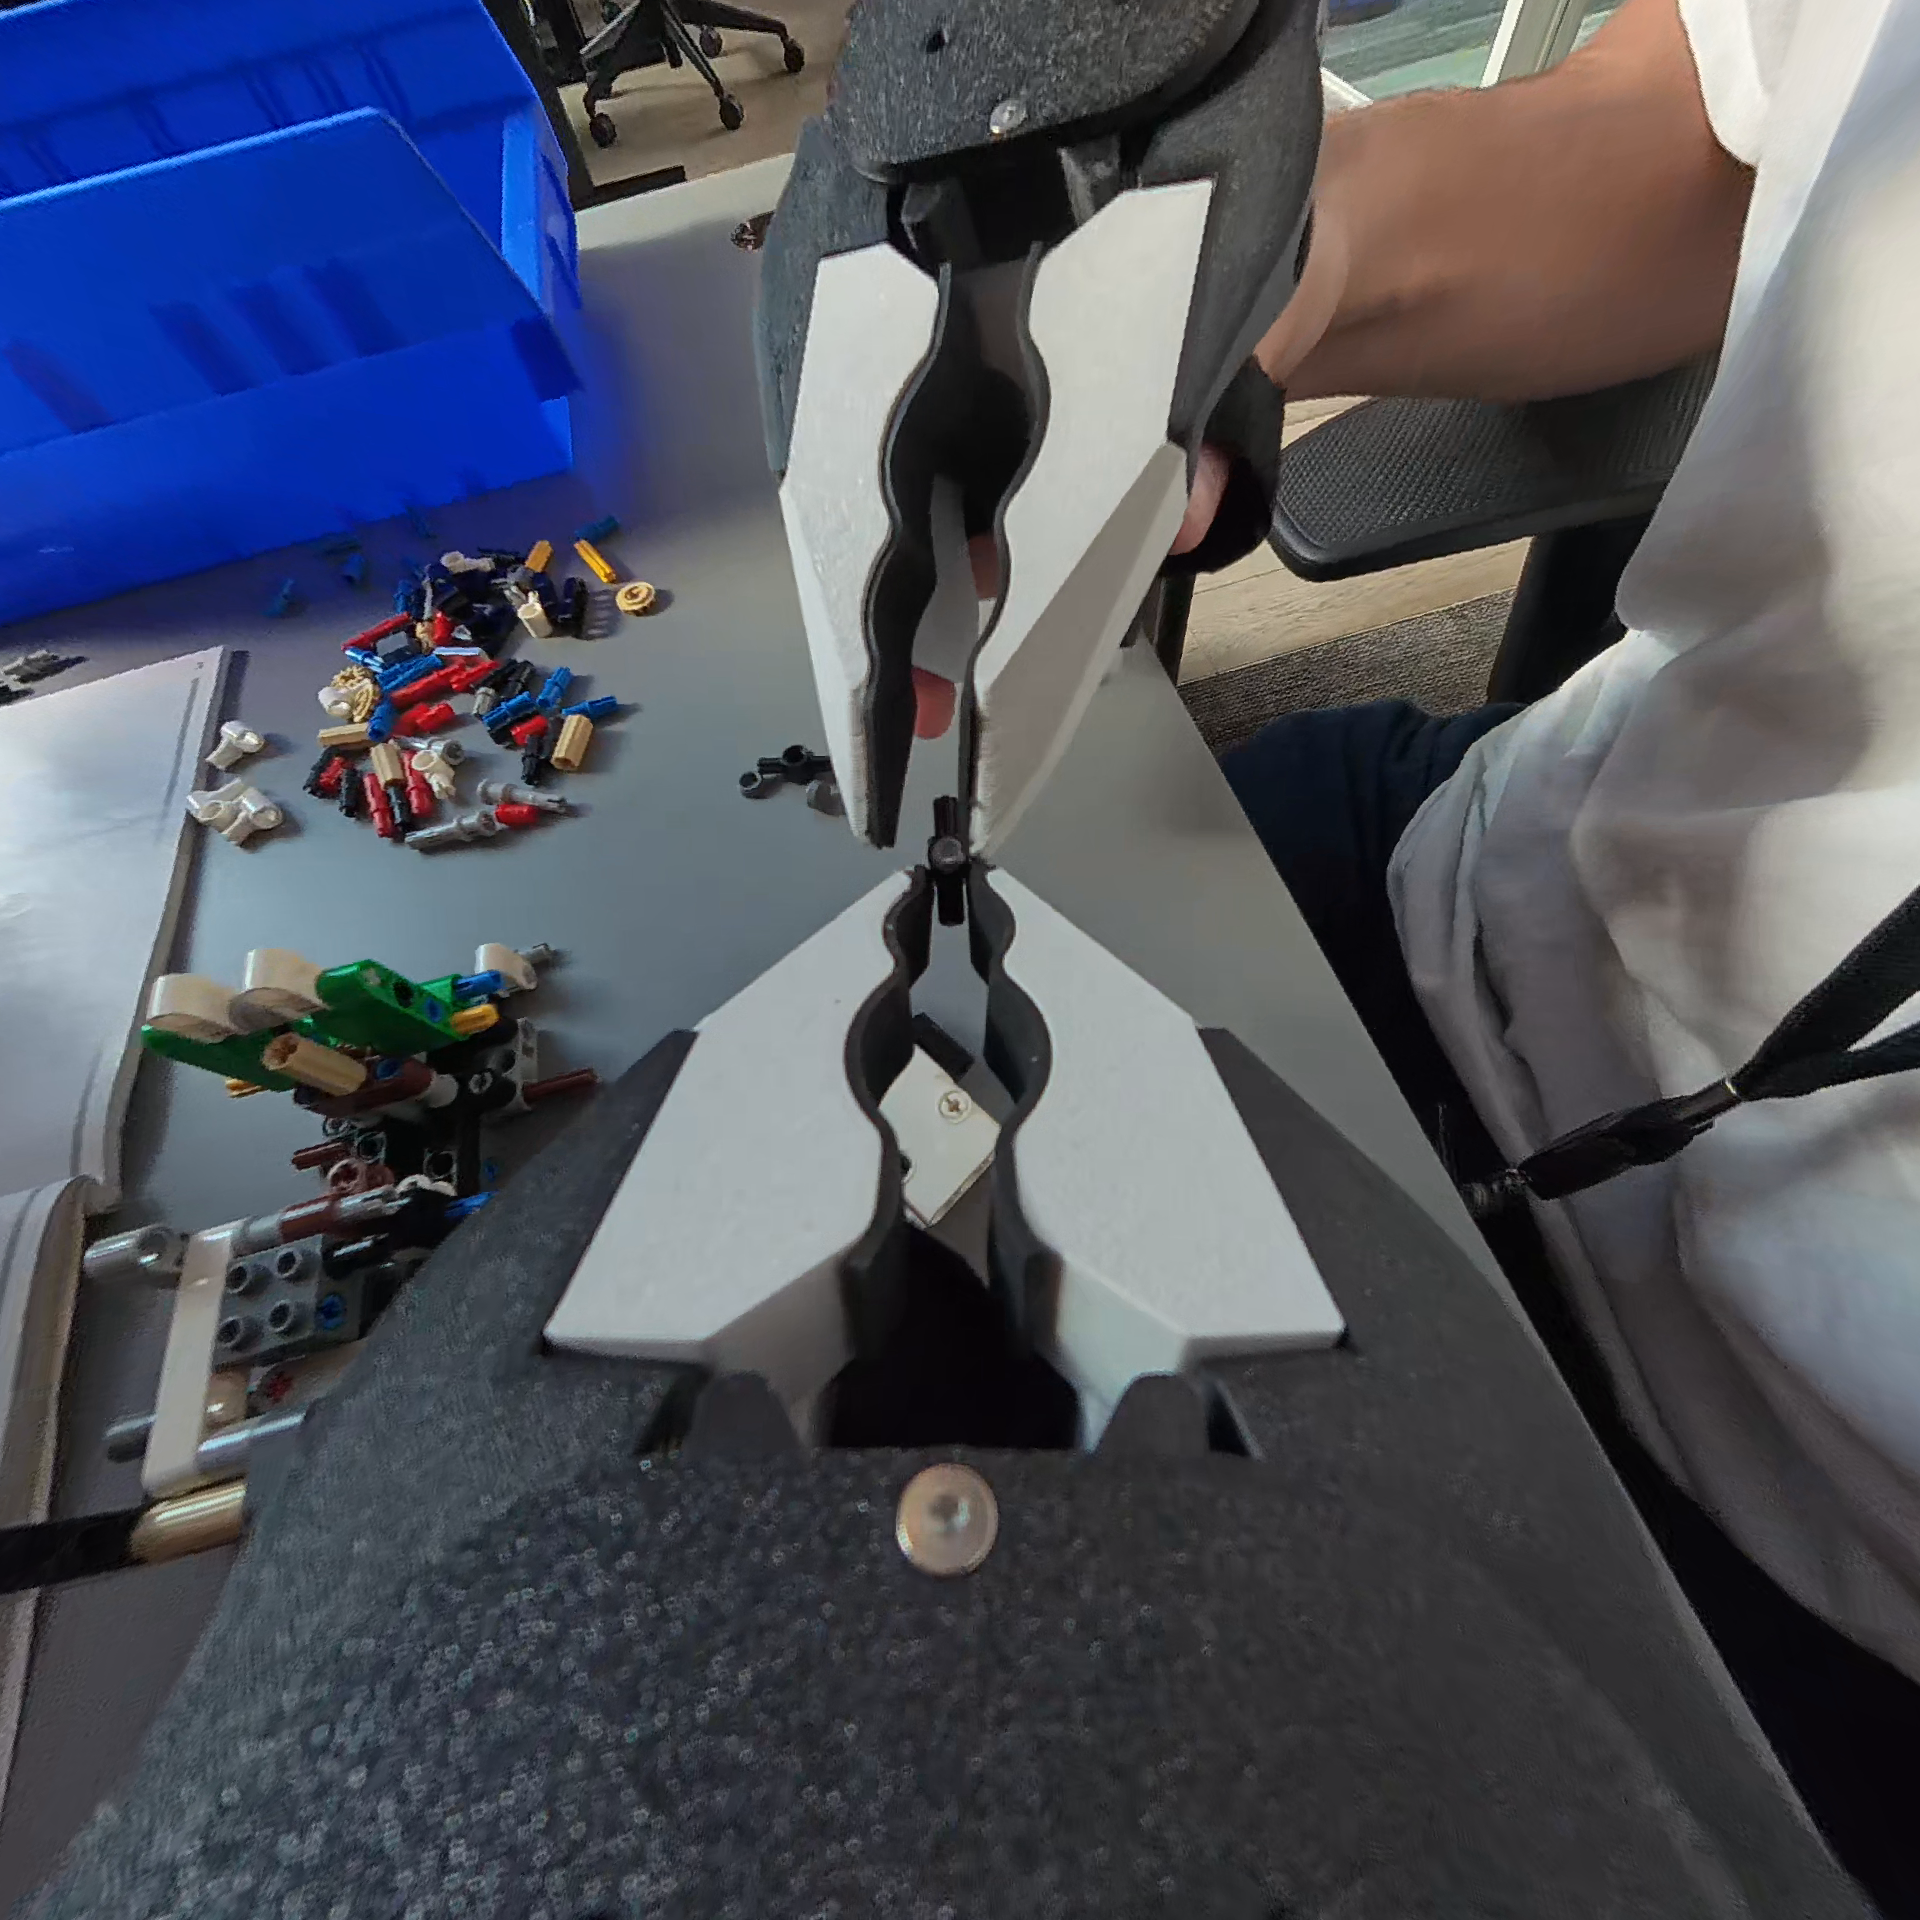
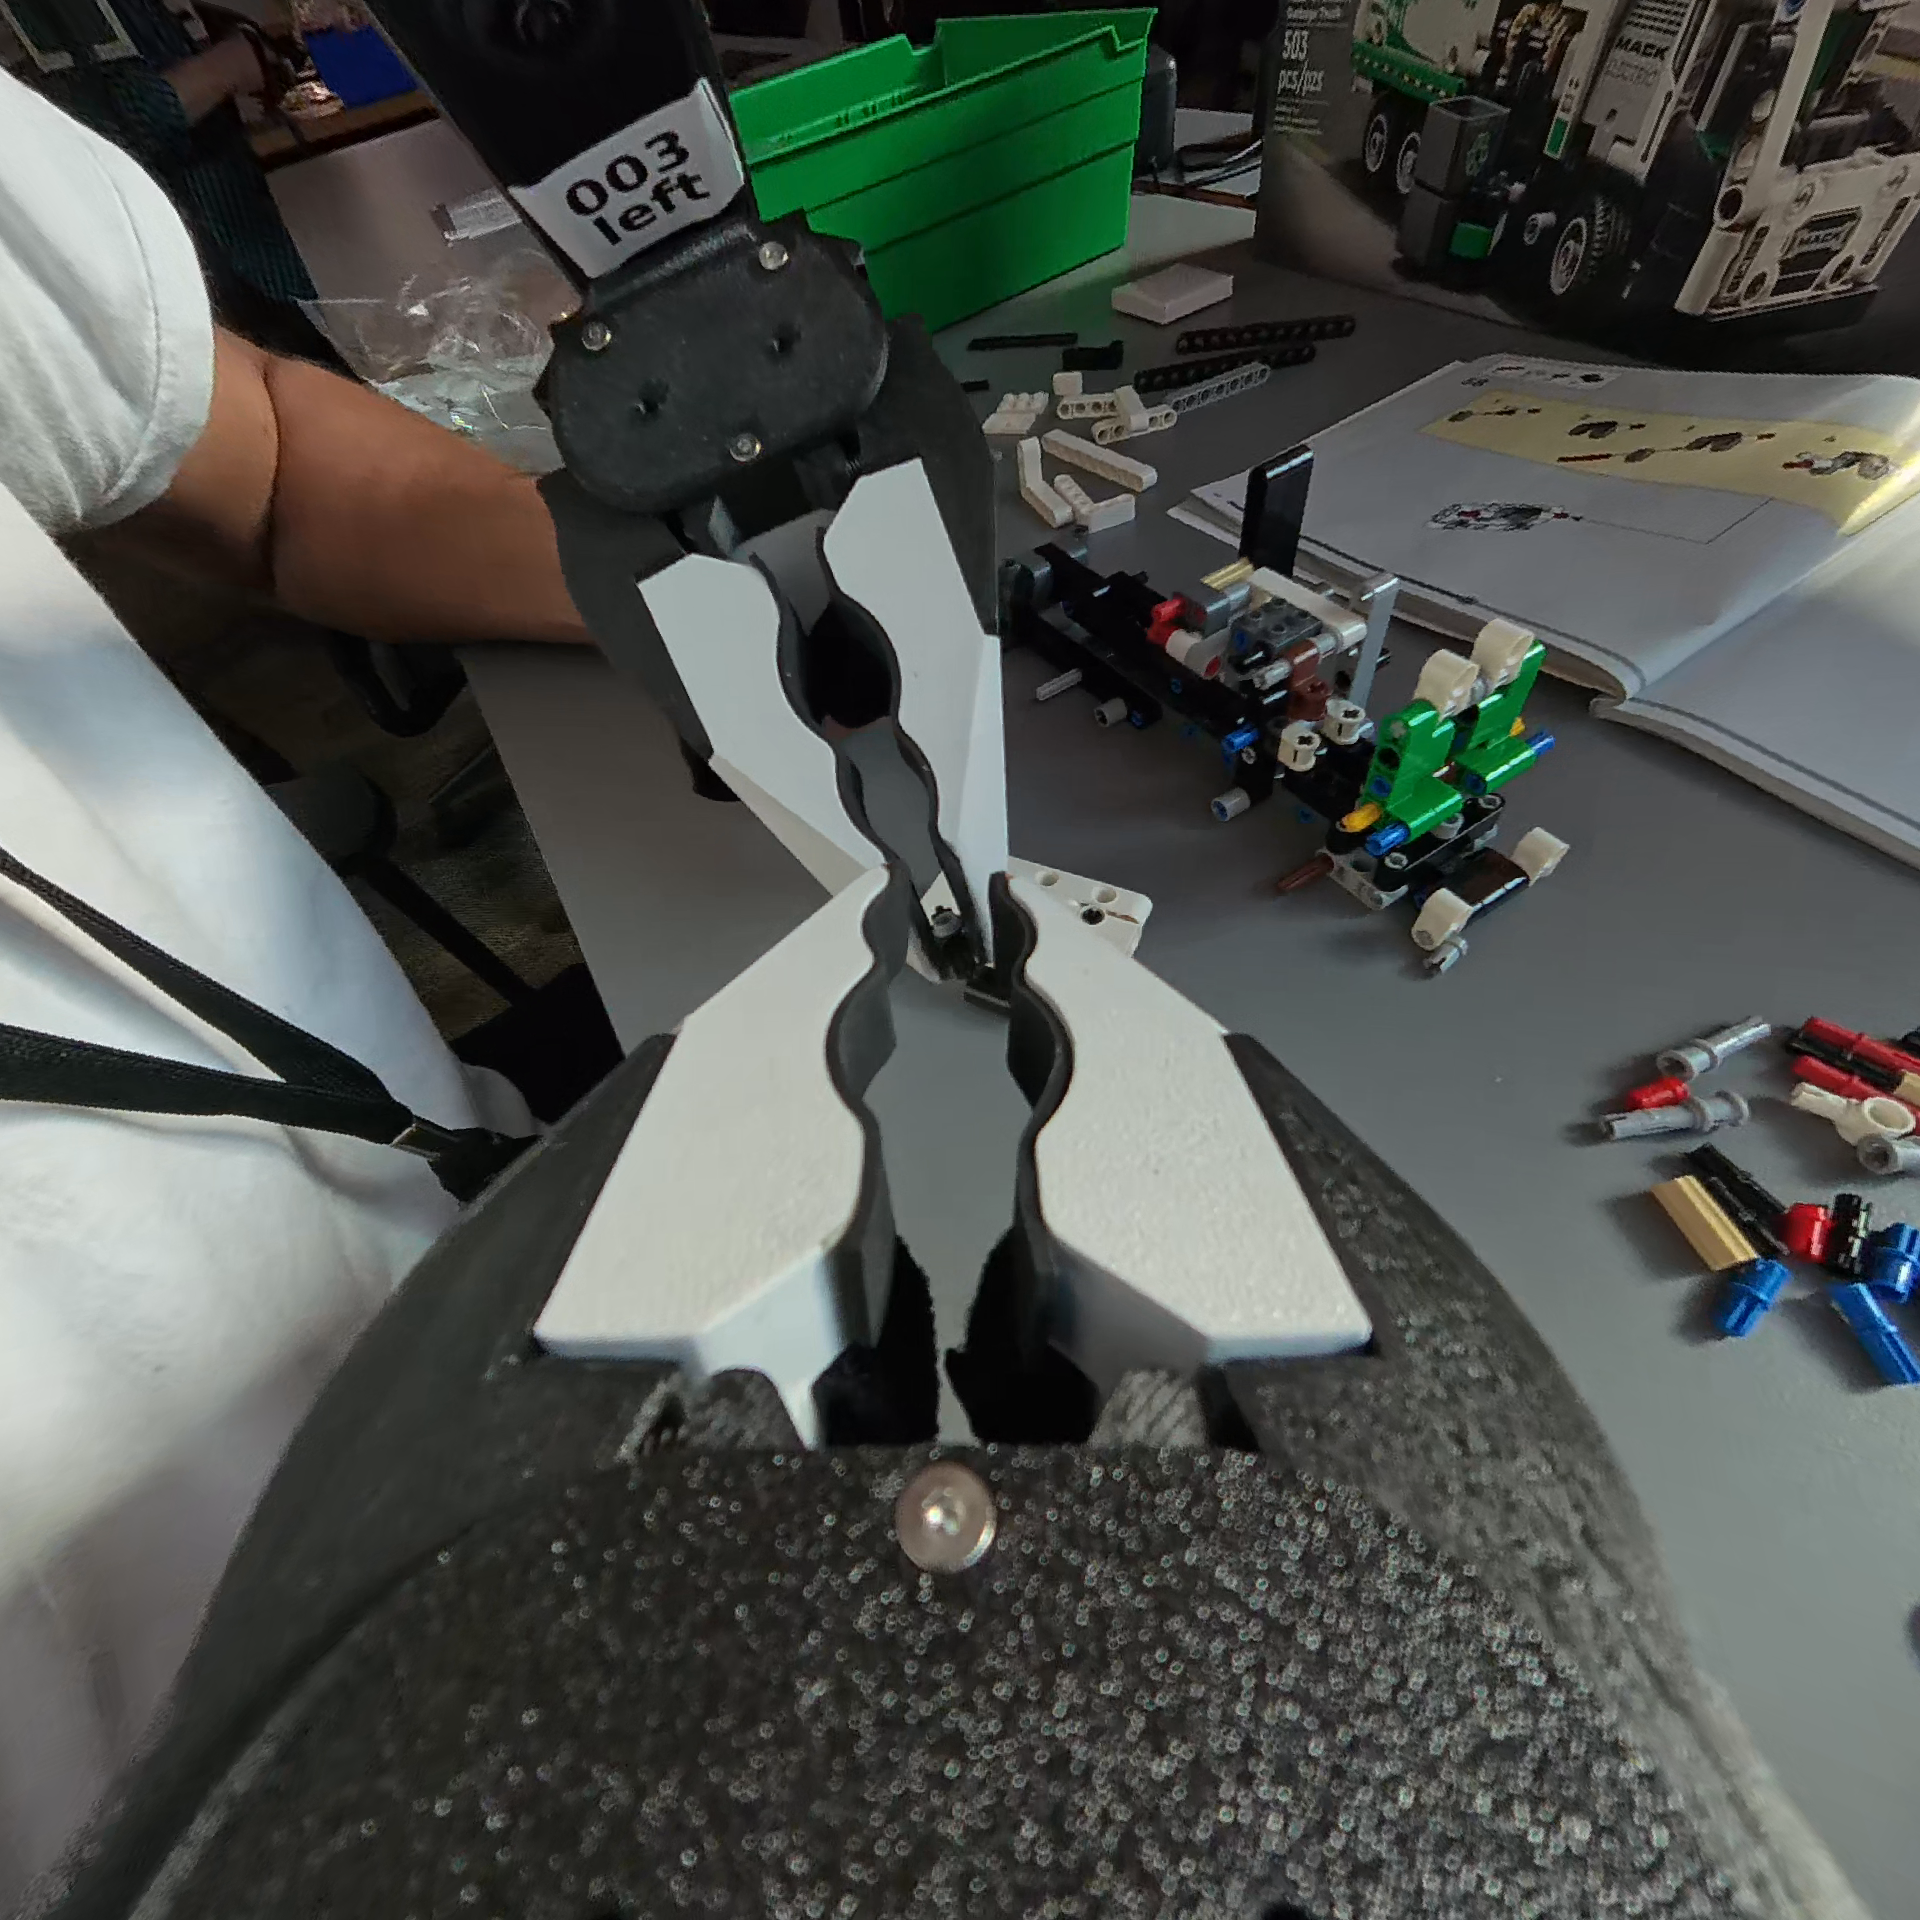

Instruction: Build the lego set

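In the left wrist view my left gripper (image 1: pixel 948 881) is shut on a small black connector piece (image 1: pixel 947 858) with a grey pin end, held just above the grey table (image 1: pixel 665 894). My right gripper (image 1: pixel 928 826) comes from above with its jaws apart. The piece's upper end stands between its pads, close to one of them. In the right wrist view my right gripper (image 2: pixel 945 894) is open around the left gripper's tips (image 2: pixel 956 940) and the black piece (image 2: pixel 947 924). A white holed piece (image 2: pixel 1089 906) lies just behind them.
A partly built model (image 2: pixel 1403 748) and an open booklet (image 2: pixel 1662 540) lie to the right. Loose small parts (image 1: pixel 468 696) lie on the table, a blue bin (image 1: pixel 260 343) behind them. A green bin (image 2: pixel 956 166) and a box (image 2: pixel 1610 156) stand at the back. The table edge and a person's white shirt (image 1: pixel 1714 831) are close. Both grippers' tips are close together, under 4 cm apart.
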The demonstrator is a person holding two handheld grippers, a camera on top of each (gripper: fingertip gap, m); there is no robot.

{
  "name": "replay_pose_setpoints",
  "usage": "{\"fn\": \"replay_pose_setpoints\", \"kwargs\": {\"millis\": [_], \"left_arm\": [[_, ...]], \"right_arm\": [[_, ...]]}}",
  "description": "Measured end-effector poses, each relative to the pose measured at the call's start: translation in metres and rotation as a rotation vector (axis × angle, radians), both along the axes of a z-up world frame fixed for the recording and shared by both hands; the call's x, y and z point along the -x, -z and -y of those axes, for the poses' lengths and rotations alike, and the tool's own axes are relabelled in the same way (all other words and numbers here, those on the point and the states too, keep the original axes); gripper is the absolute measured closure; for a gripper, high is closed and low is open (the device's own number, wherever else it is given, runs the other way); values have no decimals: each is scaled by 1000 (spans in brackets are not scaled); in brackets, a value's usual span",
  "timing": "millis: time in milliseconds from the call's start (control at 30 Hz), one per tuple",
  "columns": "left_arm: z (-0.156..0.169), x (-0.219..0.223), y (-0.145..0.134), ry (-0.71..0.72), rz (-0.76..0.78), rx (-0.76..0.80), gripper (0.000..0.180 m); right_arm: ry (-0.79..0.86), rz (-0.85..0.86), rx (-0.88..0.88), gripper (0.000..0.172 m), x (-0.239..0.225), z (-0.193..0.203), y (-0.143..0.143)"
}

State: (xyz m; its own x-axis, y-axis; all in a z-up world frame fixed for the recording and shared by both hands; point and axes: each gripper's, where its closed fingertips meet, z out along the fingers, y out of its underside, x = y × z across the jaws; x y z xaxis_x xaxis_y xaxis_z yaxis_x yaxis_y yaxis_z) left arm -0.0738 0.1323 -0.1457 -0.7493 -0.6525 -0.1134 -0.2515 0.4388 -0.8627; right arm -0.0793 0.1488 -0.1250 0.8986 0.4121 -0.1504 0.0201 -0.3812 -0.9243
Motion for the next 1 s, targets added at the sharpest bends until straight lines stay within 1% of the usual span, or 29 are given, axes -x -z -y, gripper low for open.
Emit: {"fn": "replay_pose_setpoints", "kwargs": {"millis": [100, 267, 300, 333, 433, 533, 667, 733, 933, 1000], "left_arm": [[3, 2, -1, 9, 6, -8, 176], [9, 6, -8, 29, 17, 19, 176], [10, 7, -10, 36, 13, 35, 176], [11, 7, -12, 38, 8, 51, 176], [13, 9, -14, 47, -7, 65, 176], [14, 10, -10, 56, -24, 52, 176], [14, 11, -10, 64, -50, 84, 176], [15, 13, -11, 73, -56, 85, 176], [17, 15, -12, 76, -39, 53, 176], [17, 15, -12, 78, -40, 40, 176]], "right_arm": [[-8, 5, -4, 159, 2, 4, -1], [-40, 62, 3, 159, 1, 17, 3], [-59, 55, 3, 161, 3, 19, 4], [-61, 51, -7, 167, 3, 20, 3], [-77, 14, -37, 170, 6, 21, -1], [-84, -8, -24, 169, 7, 22, 3], [-85, -19, -23, 163, 10, 23, 2], [-84, -27, -32, 168, 10, 23, 1], [-93, -100, -33, 168, 12, 24, -2], [-100, -116, -28, 166, 13, 25, -1]]}}
